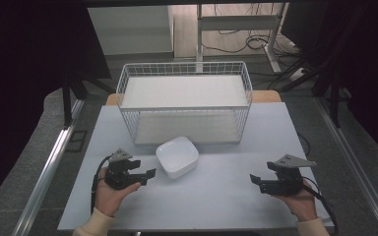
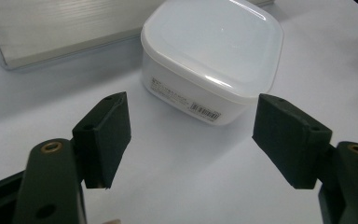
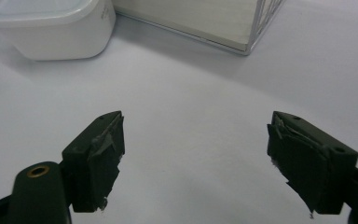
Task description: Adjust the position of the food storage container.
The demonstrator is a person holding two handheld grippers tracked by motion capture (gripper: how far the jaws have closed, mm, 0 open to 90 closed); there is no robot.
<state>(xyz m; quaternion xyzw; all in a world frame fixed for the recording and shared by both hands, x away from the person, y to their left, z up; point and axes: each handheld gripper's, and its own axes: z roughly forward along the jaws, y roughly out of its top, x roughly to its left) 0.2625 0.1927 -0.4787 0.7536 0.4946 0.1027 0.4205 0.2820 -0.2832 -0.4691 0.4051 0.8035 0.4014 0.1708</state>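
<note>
High view: above your near edge, facing forward and down over the whole table. Your left gripper view: low, close, facing the white container. Your right gripper view: low, farther off, sharing that container and wire basket.

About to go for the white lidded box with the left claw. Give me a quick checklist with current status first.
1. Left claw open: ok, jaws wide apart.
2. Box ahead of the left claw: ok, lined up between the jaws, not yet touched.
3. Lid seated on box: ok, as far as it shows.
4. Right claw out of the way: ok, open, off to the side.
5. Wire basket touching the box: cannot tell, it sits close behind.
</note>
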